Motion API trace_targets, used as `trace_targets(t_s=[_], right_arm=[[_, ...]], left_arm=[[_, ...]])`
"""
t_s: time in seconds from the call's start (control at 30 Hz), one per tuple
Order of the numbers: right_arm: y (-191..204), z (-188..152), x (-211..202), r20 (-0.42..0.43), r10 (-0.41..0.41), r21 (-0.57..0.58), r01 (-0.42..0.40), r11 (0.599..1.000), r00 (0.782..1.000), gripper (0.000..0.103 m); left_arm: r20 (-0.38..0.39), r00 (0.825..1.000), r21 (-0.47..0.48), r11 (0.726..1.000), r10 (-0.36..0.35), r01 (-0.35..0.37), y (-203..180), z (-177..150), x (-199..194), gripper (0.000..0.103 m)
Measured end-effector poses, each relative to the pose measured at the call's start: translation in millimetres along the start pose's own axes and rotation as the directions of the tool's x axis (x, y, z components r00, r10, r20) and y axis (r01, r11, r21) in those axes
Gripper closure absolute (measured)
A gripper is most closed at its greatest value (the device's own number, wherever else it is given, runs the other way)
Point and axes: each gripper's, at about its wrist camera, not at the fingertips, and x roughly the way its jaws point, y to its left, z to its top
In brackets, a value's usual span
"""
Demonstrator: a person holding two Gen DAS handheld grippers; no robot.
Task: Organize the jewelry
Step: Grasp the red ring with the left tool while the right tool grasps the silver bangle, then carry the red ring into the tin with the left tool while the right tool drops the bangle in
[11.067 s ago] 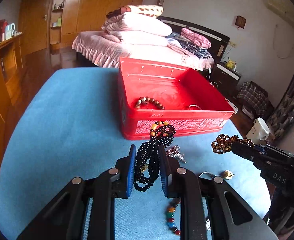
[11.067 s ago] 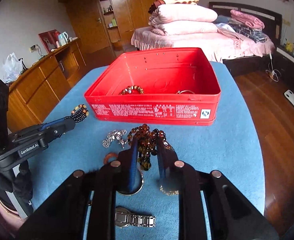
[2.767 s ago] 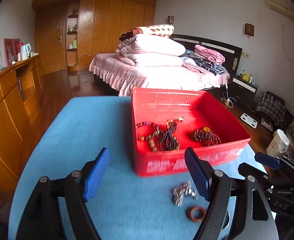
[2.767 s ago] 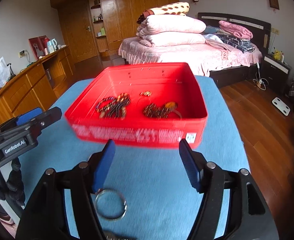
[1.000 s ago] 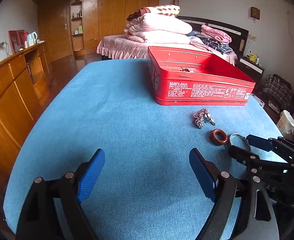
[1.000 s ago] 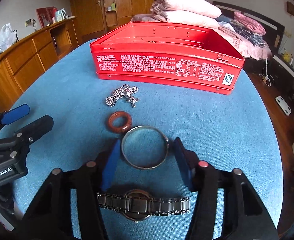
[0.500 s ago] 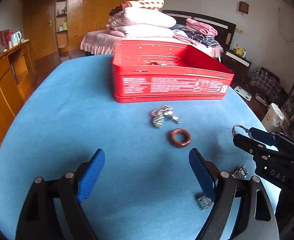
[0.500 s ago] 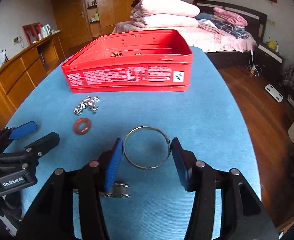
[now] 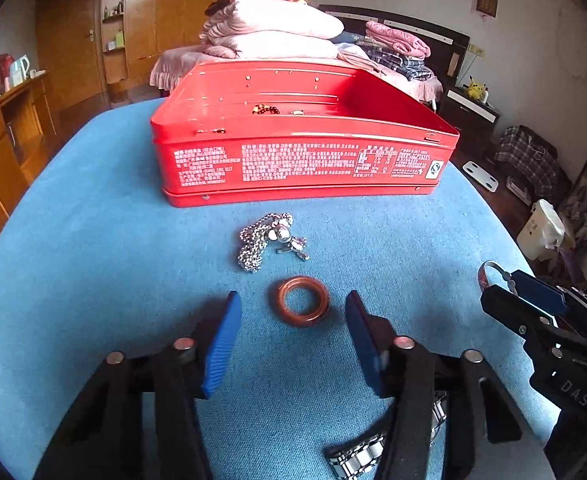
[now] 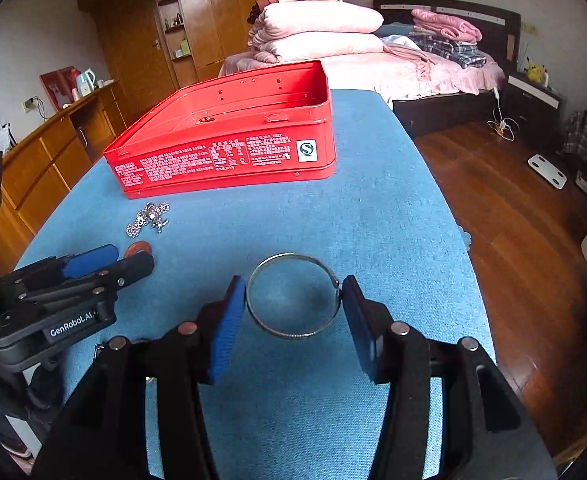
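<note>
A red tin box sits on the blue table with beaded jewelry inside; it also shows in the right wrist view. My left gripper is open, its pads on either side of a brown ring lying on the cloth. A silver chain lies between the ring and the box. My right gripper is shut on a thin silver bangle and holds it above the table. A metal watch lies under my left gripper.
The round blue table ends at the right over a wooden floor. A wooden dresser stands to the left, and a bed behind the table. The right gripper shows at the right edge of the left wrist view.
My left gripper has moved forward and narrowed around the brown ring. My right gripper has lifted the silver bangle and turned right, so the box now sits further left.
</note>
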Motion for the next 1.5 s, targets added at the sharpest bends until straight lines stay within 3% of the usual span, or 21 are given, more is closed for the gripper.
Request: trace_targets(t_s=[0.13,0.33,0.83,1.23,1.5], right_arm=[[-3,1,1,0.002,0.008,0.007,-0.008,1.000,1.000,0.055],[0,-1,3,-0.007,0.013,0.004,-0.013,1.000,1.000,0.055],[41,12,-9,0.017,0.030,-0.055,-0.029,0.998,0.999,0.055],[68,82,-17,0.101,0.002,-0.126,0.011,0.992,0.995,0.055],[65,136,6,0.103,-0.005,-0.131,0.018,0.991,0.995,0.055]], left_arm=[[0.000,1.000,0.007,1.000,0.011,-0.011,-1,0,0,0.073],[0.000,1.000,-0.033,0.999,-0.024,0.024,7,-3,-6,0.074],[0.077,0.997,-0.060,0.998,0.005,-0.001,48,-1,-44,0.074],[0.184,0.983,-0.026,1.000,-0.010,0.015,53,66,-57,0.074],[0.192,0.981,-0.024,1.000,0.011,-0.006,47,123,-32,0.073]])
